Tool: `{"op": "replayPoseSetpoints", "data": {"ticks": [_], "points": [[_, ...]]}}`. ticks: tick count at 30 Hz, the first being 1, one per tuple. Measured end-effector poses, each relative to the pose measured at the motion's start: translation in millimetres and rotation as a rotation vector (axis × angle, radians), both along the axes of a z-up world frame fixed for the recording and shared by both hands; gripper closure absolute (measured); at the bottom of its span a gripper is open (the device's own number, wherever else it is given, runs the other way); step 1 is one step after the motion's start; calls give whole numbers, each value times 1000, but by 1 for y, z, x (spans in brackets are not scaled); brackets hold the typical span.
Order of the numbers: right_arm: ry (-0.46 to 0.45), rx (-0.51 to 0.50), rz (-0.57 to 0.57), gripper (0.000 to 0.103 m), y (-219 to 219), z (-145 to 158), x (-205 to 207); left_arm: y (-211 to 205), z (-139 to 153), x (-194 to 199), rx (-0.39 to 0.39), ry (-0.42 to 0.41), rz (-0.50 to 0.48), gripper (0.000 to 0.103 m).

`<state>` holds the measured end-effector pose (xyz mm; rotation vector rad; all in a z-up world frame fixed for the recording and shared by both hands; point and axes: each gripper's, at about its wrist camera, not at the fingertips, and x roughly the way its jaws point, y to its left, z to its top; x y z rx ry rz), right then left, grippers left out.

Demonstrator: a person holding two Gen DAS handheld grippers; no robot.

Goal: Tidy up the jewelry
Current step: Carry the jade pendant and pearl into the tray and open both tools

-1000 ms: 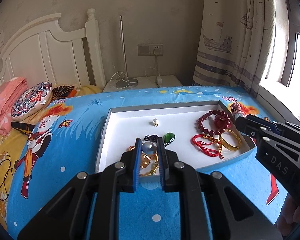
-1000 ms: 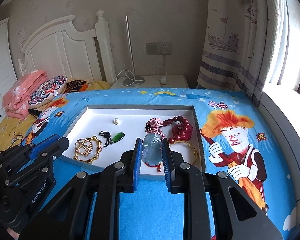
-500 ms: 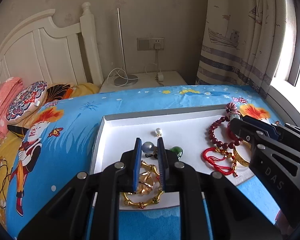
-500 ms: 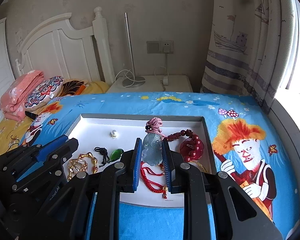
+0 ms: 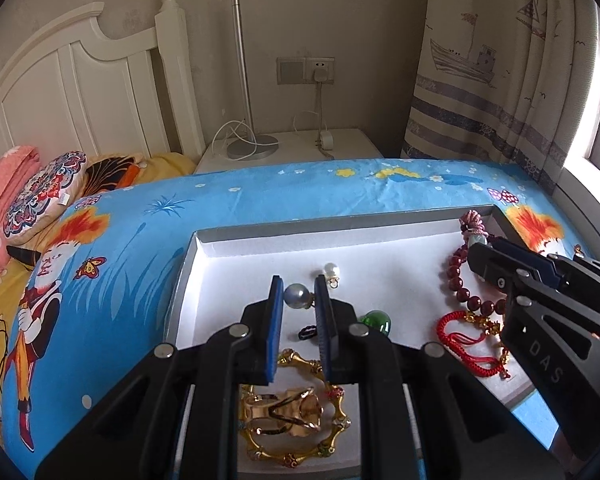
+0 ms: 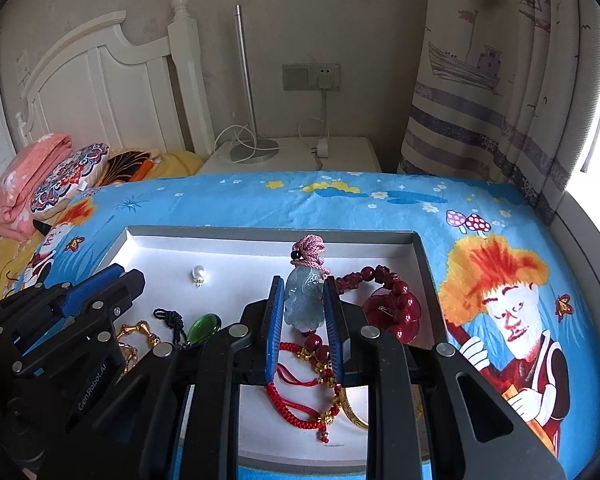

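- the bed (image 5: 260,200) under its blue cartoon sheet fills most of both views, with a white headboard (image 5: 80,92) behind and a nightstand (image 6: 292,156) at the far side.
- the tray (image 5: 204,240) lies flat on the sheet; its white floor holds all the loose jewelry.
- your left gripper (image 5: 299,296) hangs over the tray's left half, its fingers narrowed onto a grey pearl (image 5: 296,295) caught between the blue pads.
- your right gripper (image 6: 305,300) hangs over the tray's right half, its fingers pinching a pale jade pendant (image 6: 306,298); the pendant's pink cord (image 6: 310,246) sticks up above the tips.
- the gold bangle (image 5: 296,408) lies below your left fingers, near the tray's front edge, with a gold ring piece inside it.
- the dark red beads (image 6: 388,292) lie just right of the pendant, and the red cord bracelet (image 6: 300,396) lies under your right fingers.
- the green stone (image 5: 375,320) sits just right of your left fingers.
- the white pearl (image 5: 332,270) rests just beyond the grey one, apart from it.
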<state>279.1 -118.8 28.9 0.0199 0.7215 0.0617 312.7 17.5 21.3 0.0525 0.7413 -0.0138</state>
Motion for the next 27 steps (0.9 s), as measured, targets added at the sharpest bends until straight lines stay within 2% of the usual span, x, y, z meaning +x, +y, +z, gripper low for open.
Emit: {"op": "replayPoseSetpoints", "data": {"ticks": [27], "points": [[46, -8, -22, 82, -3, -27, 24, 6, -19, 22, -4, 36, 0, 88]]}}
